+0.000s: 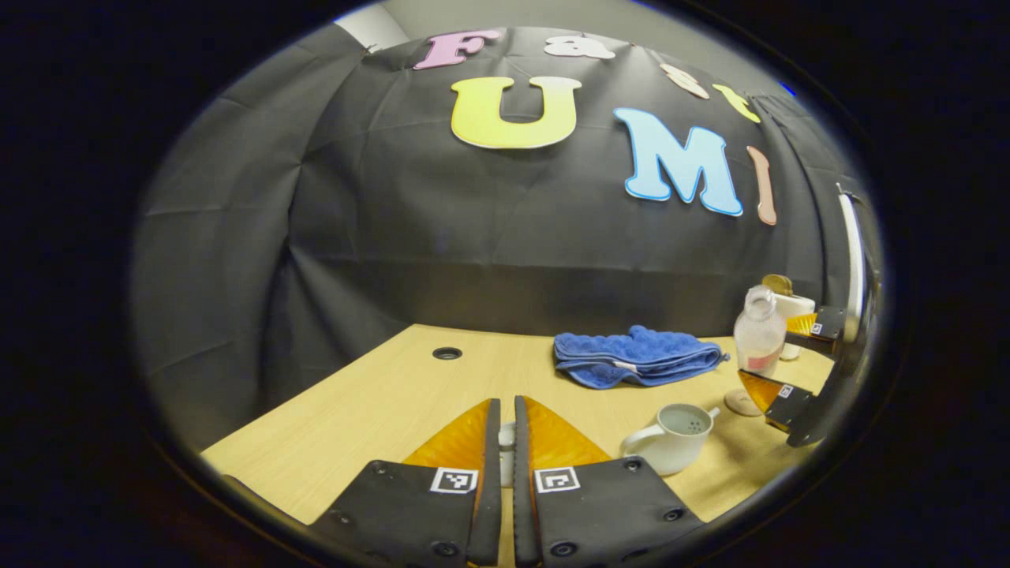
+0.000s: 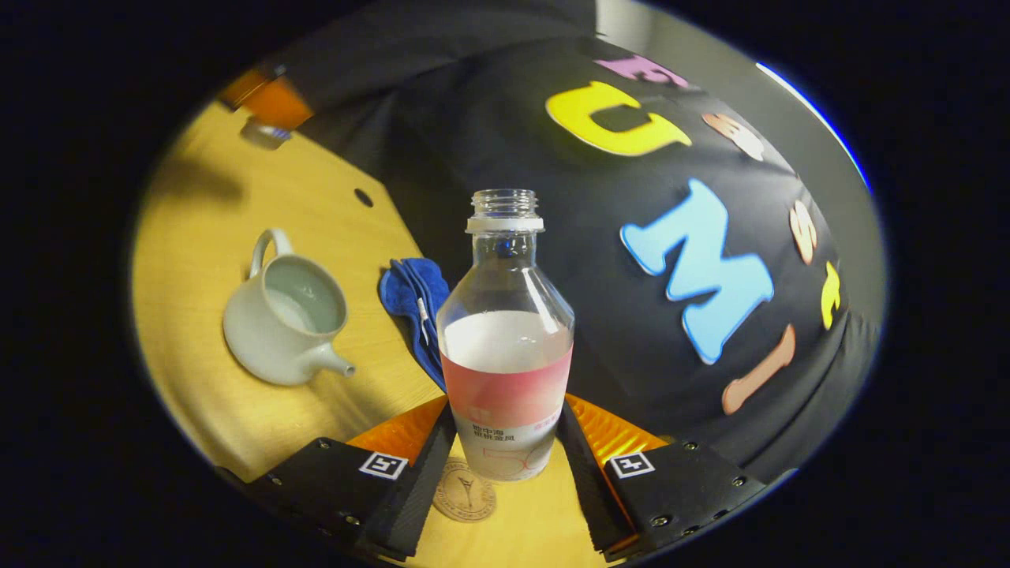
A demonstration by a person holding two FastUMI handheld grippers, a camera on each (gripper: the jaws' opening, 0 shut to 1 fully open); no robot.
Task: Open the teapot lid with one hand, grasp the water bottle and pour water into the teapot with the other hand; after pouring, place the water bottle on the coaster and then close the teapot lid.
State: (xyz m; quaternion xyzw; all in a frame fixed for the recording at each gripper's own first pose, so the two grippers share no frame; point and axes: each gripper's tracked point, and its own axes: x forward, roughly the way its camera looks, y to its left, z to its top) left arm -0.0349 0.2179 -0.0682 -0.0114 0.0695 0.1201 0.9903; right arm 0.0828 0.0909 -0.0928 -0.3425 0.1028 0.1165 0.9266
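Your right tongs (image 2: 505, 450) pinch the bottle (image 2: 505, 347), upright with its open mouth up, above the coaster (image 2: 465, 492). Your left tongs (image 1: 506, 442) pinch the lid (image 1: 506, 456); the open teapot (image 2: 284, 315) stands on the counter (image 2: 205, 394).

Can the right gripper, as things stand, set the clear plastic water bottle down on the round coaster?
Probably yes. The right gripper holds the clear plastic water bottle just above the round coaster, which lies bare on the wooden table, with nothing between them.

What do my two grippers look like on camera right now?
Both the left gripper and the right gripper have two wedge-shaped fingers on black, screw-fastened mounting plates, each plate carrying a small square black-and-white marker tag.
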